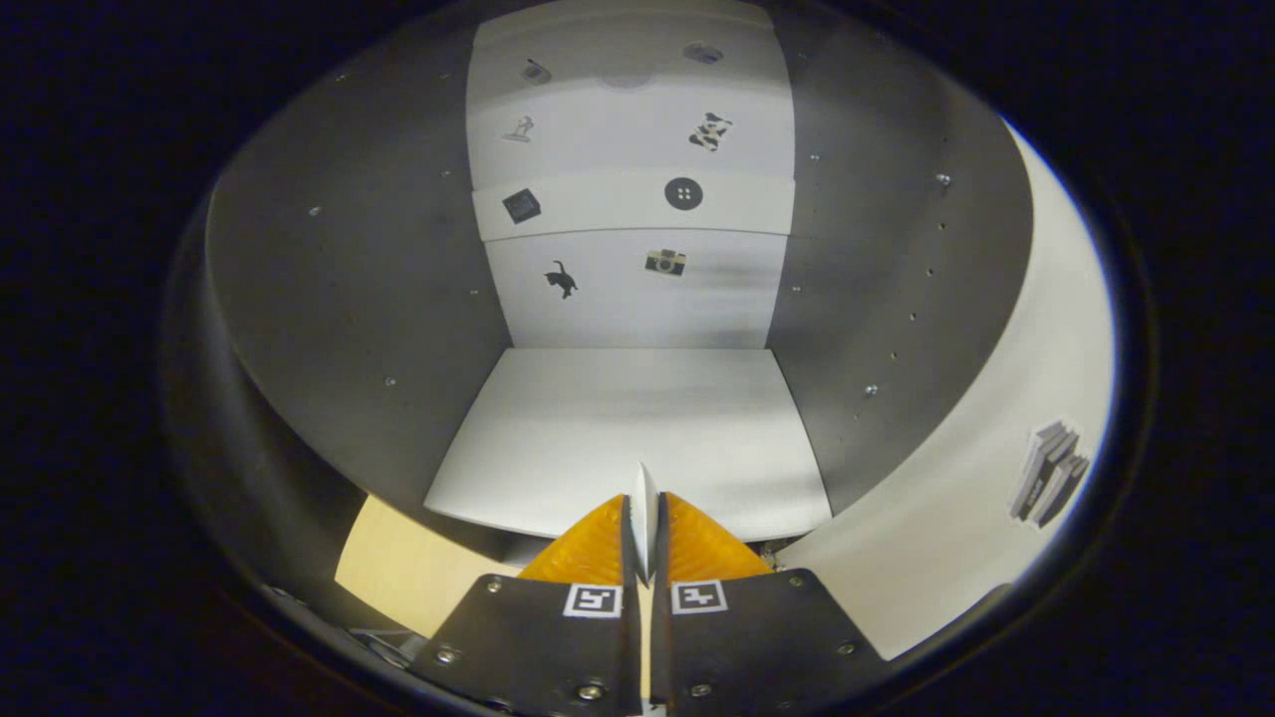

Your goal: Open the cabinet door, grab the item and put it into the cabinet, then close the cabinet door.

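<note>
Cabinet (628, 438) stood open, door (956, 518) swung out beside it, and the gripper (644, 528) was clamped on a thin white item (644, 513) just ahead of the bottom shelf.

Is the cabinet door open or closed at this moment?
Open. The cabinet door stands swung aside right of the tongs, and the shelf inside is visible beyond them.

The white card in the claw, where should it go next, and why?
Probably ease forward and lower the thin white card onto the cabinet's white shelf. The claw is shut on the card, edge-on between its fingers, right at the shelf's front edge. The door already stands open to the right, and the shelf ahead looks bare, so nothing seems to block the way.
</note>
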`<state>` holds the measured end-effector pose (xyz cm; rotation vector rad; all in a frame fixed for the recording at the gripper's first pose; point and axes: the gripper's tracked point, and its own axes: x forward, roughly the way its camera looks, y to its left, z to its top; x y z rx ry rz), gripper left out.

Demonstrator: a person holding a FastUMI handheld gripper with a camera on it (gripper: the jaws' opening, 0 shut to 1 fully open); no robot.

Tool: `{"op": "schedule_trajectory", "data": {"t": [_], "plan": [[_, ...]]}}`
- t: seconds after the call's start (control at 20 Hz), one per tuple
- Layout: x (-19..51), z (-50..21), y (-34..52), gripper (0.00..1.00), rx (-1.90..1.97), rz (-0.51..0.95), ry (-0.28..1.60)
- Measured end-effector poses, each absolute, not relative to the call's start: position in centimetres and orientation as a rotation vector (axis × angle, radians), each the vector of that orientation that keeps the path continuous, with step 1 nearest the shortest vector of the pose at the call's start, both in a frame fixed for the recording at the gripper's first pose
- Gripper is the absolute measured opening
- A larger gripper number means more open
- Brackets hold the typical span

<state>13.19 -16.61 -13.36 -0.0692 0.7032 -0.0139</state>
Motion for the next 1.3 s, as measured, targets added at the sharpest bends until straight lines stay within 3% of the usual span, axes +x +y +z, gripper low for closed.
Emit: {"op": "schedule_trajectory", "data": {"t": [0.3, 0.35, 0.65, 1.3], "plan": [[14.5, -13.9, -16.4, 0.05, -0.029, -0.007, 0.734], [14.8, -13.9, -16.2, 0.12, -0.019, -0.005, 0.732], [15.1, -13.9, -16.1, 0.3, -0.03, -0.003, 0.711], [8.6, -6.6, -15.2, 0.3, -0.069, -0.022, 0.405]]}}
